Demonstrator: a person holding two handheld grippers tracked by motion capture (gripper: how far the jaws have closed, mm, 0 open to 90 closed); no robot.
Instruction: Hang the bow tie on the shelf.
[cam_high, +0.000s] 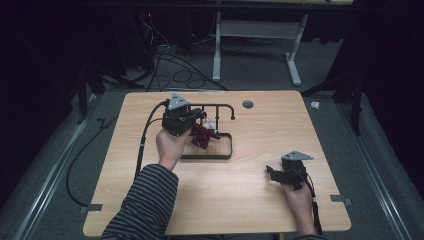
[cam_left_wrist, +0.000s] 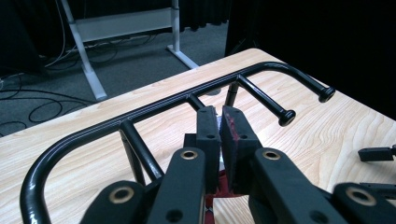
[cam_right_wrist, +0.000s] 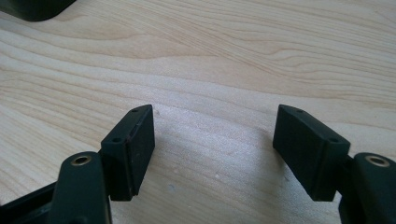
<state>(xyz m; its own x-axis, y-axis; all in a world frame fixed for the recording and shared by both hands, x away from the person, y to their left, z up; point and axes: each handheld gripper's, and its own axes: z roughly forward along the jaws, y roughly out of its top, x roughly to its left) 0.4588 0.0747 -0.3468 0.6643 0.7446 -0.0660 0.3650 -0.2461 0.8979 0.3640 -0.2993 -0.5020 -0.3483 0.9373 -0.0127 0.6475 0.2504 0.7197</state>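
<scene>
From the high view, the left gripper (cam_high: 192, 122) sits over a black rack (cam_high: 215, 131) on the worktop (cam_high: 260, 190), left of centre toward the far side, with a dark red cloth (cam_high: 202, 136) bunched at its tip above the rack's tray. The right gripper (cam_high: 276, 172) rests low at the near right, well apart.

In the left gripper view, the jaws stand almost together, a narrow slit between them, with a bit of red cloth (cam_left_wrist: 219, 179) pinched low down; the rack's rail (cam_left_wrist: 154, 109) runs just beyond. To hang the cloth well, the person should probably carry it over the rail before releasing.

In the right gripper view, the right gripper (cam_right_wrist: 212, 140) stands wide open over bare wood, holding nothing.
</scene>
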